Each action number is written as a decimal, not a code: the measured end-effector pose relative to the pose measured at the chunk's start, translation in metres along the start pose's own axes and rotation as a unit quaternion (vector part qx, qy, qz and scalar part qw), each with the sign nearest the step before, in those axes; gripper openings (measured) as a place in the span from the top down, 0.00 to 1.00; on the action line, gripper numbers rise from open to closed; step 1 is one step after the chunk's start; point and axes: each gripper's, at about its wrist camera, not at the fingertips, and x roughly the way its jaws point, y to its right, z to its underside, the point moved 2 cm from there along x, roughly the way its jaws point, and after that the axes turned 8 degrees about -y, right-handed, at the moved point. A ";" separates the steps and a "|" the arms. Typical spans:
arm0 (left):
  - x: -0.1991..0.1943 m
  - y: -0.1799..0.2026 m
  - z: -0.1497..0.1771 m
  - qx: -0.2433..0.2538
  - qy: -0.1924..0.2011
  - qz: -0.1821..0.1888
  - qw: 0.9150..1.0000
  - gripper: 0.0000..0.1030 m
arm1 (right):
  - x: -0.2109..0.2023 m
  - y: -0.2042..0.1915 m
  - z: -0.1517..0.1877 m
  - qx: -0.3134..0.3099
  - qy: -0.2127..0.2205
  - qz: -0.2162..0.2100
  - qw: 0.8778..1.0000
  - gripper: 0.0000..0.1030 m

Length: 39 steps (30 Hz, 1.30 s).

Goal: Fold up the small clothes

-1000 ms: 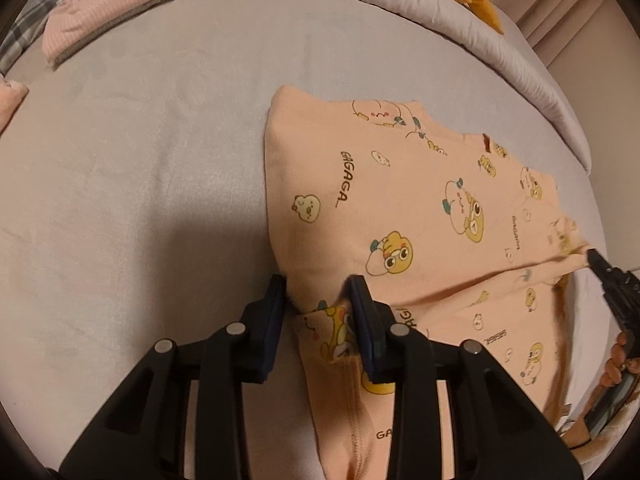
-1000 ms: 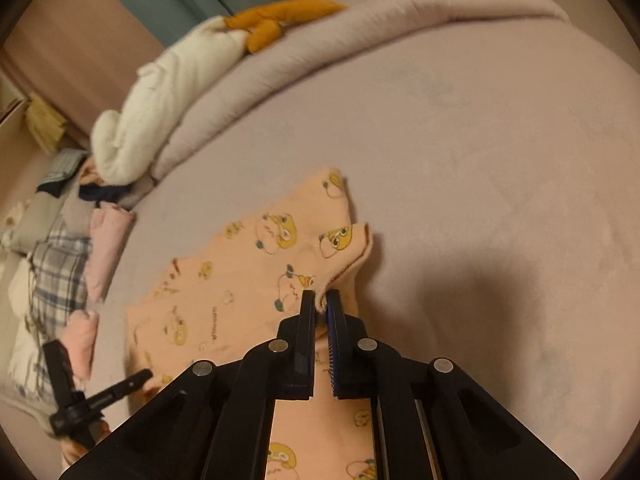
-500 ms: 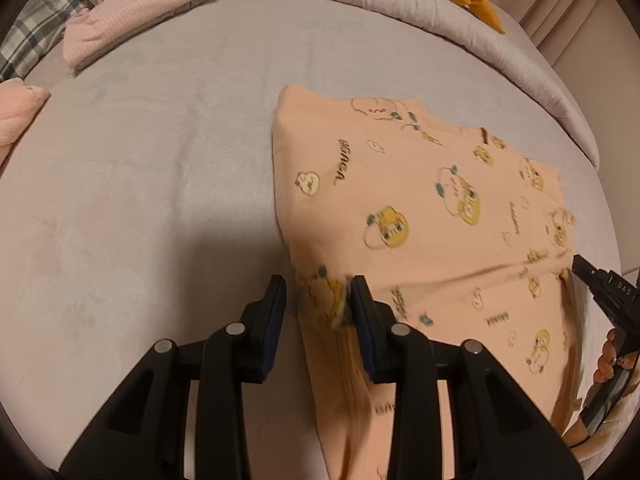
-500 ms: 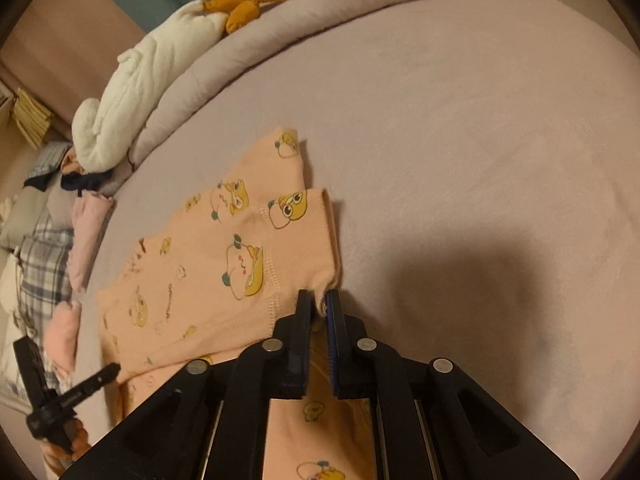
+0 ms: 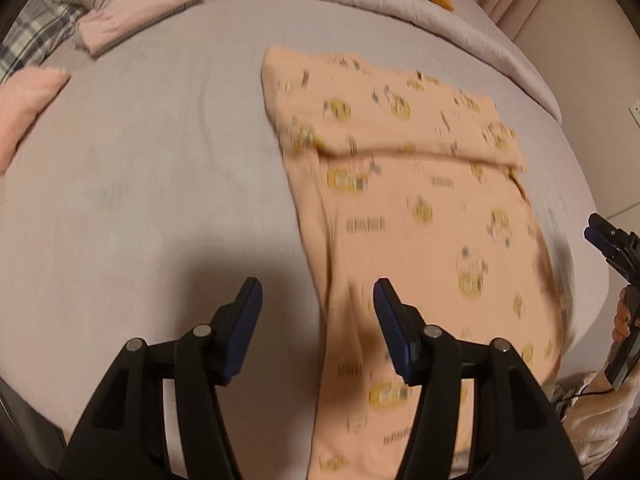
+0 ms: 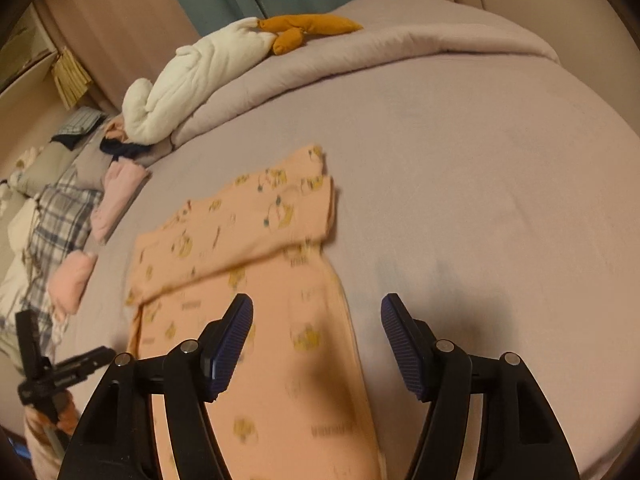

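Peach cartoon-print cotton garment [image 5: 420, 208] lies flat mid-bed on the lilac bed sheet [image 5: 140, 184], far end folded over; both left hand-held gripper [image 5: 316, 308] and right hand-held gripper [image 6: 316, 328] spread, empty; further folds likely remain.

Left gripper [image 5: 318, 304]: seen from its own wrist camera at the lower centre of the frame, 2 black arms ending in blue-padded fingers [image 5: 248, 312], jaws spread wide, nothing between them. The same gripper appears at the lower left of the right wrist view, held by a hand [image 6: 60, 412] partly in frame.

Right gripper [image 6: 316, 320]: lower centre of its own view, 2 textured blue pads [image 6: 394, 332] set wide apart, holding nothing. It also shows at the right edge of the left wrist view, with fingers of the right hand [image 5: 622, 316] wrapped around its handle.
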 end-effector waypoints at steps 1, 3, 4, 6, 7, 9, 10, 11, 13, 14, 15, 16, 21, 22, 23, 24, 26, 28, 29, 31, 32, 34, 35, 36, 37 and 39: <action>0.001 0.001 0.011 -0.002 -0.004 0.003 1.000 0.44 | -0.002 0.002 0.008 0.000 -0.004 0.002 1.000 0.35; 0.005 0.003 0.024 -0.001 -0.014 0.009 1.000 0.44 | -0.002 0.004 0.023 -0.001 -0.011 0.011 1.000 0.35; 0.009 0.004 0.033 0.000 -0.020 0.012 1.000 0.44 | -0.001 0.007 0.033 -0.002 -0.018 0.014 1.000 0.35; 0.016 0.006 0.048 -0.002 -0.030 0.013 0.999 0.44 | 0.001 0.011 0.045 0.002 -0.029 0.017 0.999 0.35; 0.017 0.008 0.053 -0.003 -0.032 0.014 0.999 0.44 | 0.005 0.014 0.054 0.005 -0.039 0.018 0.999 0.35; 0.018 0.010 0.062 0.003 -0.022 0.007 1.000 0.44 | 0.008 0.017 0.066 0.007 -0.050 0.021 0.999 0.35; 0.016 0.012 0.066 0.007 -0.015 0.000 1.000 0.44 | 0.010 0.017 0.072 0.005 -0.056 0.024 0.998 0.35; 0.015 0.015 0.069 0.010 -0.011 -0.001 1.000 0.44 | 0.013 0.017 0.079 0.001 -0.064 0.028 0.998 0.35; 0.015 0.016 0.074 0.008 -0.013 0.010 1.000 0.45 | 0.015 0.015 0.091 -0.009 -0.075 0.029 0.997 0.35; 0.016 0.018 0.078 0.006 -0.016 0.015 1.000 0.45 | 0.015 0.013 0.097 -0.016 -0.078 0.028 0.996 0.35; 0.016 0.018 0.079 0.005 -0.017 0.018 1.000 0.46 | 0.013 0.013 0.101 -0.021 -0.079 0.029 0.996 0.35; 0.015 0.020 0.082 0.006 -0.017 0.019 1.000 0.46 | 0.012 0.011 0.106 -0.027 -0.079 0.031 0.996 0.35; 0.013 0.026 0.099 0.007 -0.019 0.033 0.999 0.46 | 0.010 0.005 0.125 -0.048 -0.078 0.040 0.995 0.35; 0.013 0.028 0.102 0.011 -0.016 0.031 0.999 0.46 | 0.009 0.006 0.126 -0.049 -0.078 0.041 0.995 0.35; 0.013 0.029 0.103 0.014 -0.013 0.028 0.999 0.46 | 0.009 0.007 0.129 -0.051 -0.078 0.039 0.995 0.35; 0.013 0.031 0.106 0.015 -0.011 0.025 1.000 0.46 | 0.008 0.010 0.131 -0.050 -0.078 0.039 0.995 0.35; 0.013 0.032 0.110 0.015 -0.013 0.027 0.999 0.46 | 0.006 0.013 0.136 -0.044 -0.078 0.038 0.995 0.35; 0.016 0.037 0.114 0.019 -0.013 0.028 0.999 0.46 | 0.004 0.016 0.140 -0.041 -0.078 0.035 0.995 0.35; 0.017 0.039 0.115 0.022 -0.011 0.025 0.999 0.47 | 0.003 0.017 0.142 -0.039 -0.079 0.030 0.996 0.35; 0.018 0.043 0.118 0.033 -0.004 0.014 0.999 0.65 | 0.004 0.017 0.146 -0.036 -0.083 0.025 0.996 0.35; 0.019 0.043 0.118 0.034 -0.001 0.012 0.999 0.69 | 0.004 0.018 0.147 -0.034 -0.083 0.023 0.996 0.35; 0.021 0.044 0.117 0.035 0.001 0.026 0.999 0.86 | 0.004 0.015 0.149 -0.037 -0.079 0.028 0.996 0.36; 0.021 0.043 0.117 0.035 0.001 0.033 0.999 0.90 | 0.005 0.014 0.149 -0.038 -0.078 0.030 0.996 0.43; 0.022 0.043 0.117 0.034 0.000 0.038 0.999 0.91 | 0.006 0.012 0.148 -0.039 -0.078 0.032 0.996 0.55; 0.021 0.045 0.116 0.041 0.000 0.032 0.999 0.92 | 0.006 0.010 0.148 -0.042 -0.080 0.037 0.995 0.60; 0.018 0.048 0.115 0.048 0.004 0.032 0.998 0.93 | 0.006 0.006 0.146 -0.051 -0.090 0.034 0.994 0.80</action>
